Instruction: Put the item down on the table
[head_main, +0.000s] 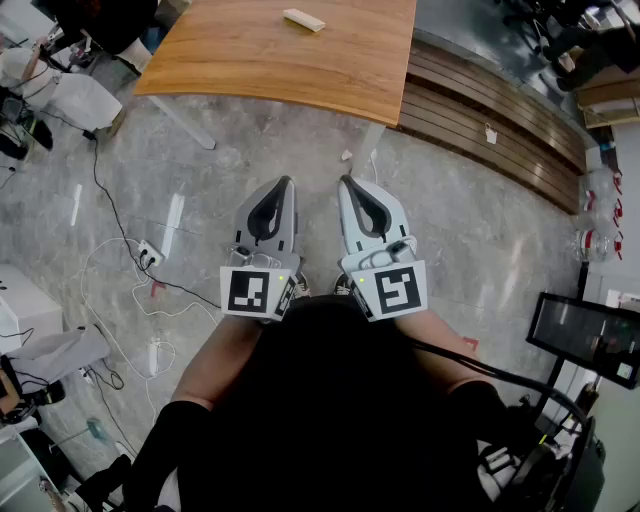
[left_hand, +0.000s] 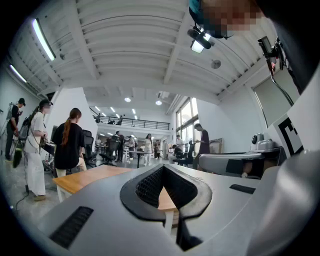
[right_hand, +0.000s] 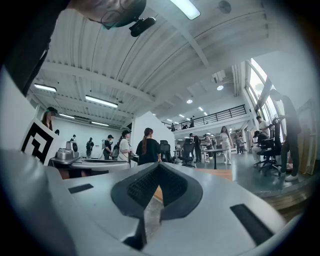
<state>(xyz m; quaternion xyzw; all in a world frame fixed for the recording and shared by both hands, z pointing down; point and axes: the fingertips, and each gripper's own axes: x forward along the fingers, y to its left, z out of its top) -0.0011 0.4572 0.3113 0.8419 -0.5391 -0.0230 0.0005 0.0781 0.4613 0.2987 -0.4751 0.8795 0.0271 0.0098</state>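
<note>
Both the left gripper (head_main: 286, 182) and right gripper (head_main: 346, 182) are closed, empty, level, short of the table (head_main: 300, 65) bearing a pale item (head_main: 303, 19).

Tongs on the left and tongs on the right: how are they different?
In the head view, the left tongs lean rightward and the right tongs lean leftward, so their tips point toward each other. The left tongs' cube shows a different black-and-white pattern from the right tongs' cube. Both tongs are grey, shut, empty and held level, short of the wooden table.
</note>
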